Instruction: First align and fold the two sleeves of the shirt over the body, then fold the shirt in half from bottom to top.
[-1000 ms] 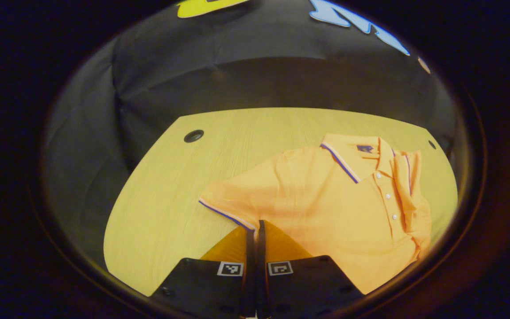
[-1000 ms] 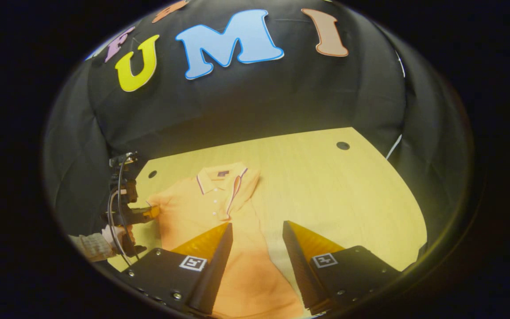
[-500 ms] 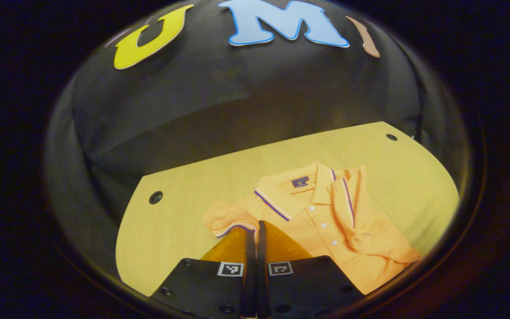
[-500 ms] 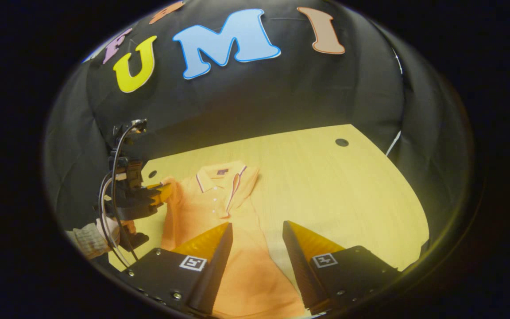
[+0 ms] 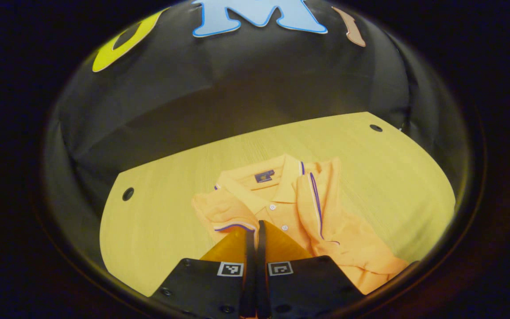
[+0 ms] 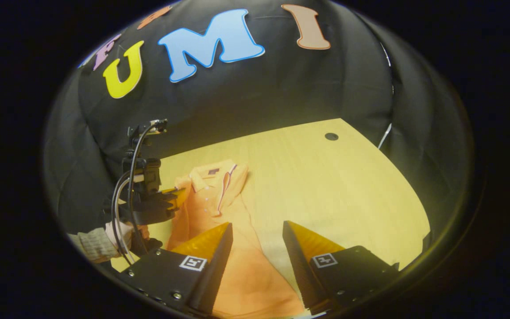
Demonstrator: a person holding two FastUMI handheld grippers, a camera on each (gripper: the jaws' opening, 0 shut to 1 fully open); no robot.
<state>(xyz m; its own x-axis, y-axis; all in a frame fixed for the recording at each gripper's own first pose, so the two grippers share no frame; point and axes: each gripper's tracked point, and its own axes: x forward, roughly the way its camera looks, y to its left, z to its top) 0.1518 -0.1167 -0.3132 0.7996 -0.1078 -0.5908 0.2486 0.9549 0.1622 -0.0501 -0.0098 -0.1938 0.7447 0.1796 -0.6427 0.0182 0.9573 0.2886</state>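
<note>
The left hand-held gripper [image 5: 255, 227] is clenched on the striped cuff of the shirt's left sleeve [image 5: 230, 221], holding it lifted over the chest of the orange polo shirt [image 5: 281, 204], just below the collar [image 5: 259, 179]. In the right gripper view this same hand-held gripper shows at the shirt's edge, held by a hand [image 6: 120, 230]. The right hand-held gripper [image 6: 257, 230] is released, its fingers spread wide and empty, hovering above the shirt's lower body. The shirt lies face up on the wooden surface [image 5: 157, 230], collar toward the booth wall. The other sleeve [image 5: 321, 204] already lies folded across the front. By my judgement the second sleeve fold is mid-way: the cuff needs laying down and aligning, and the bottom-to-top fold is not yet begun.
</note>
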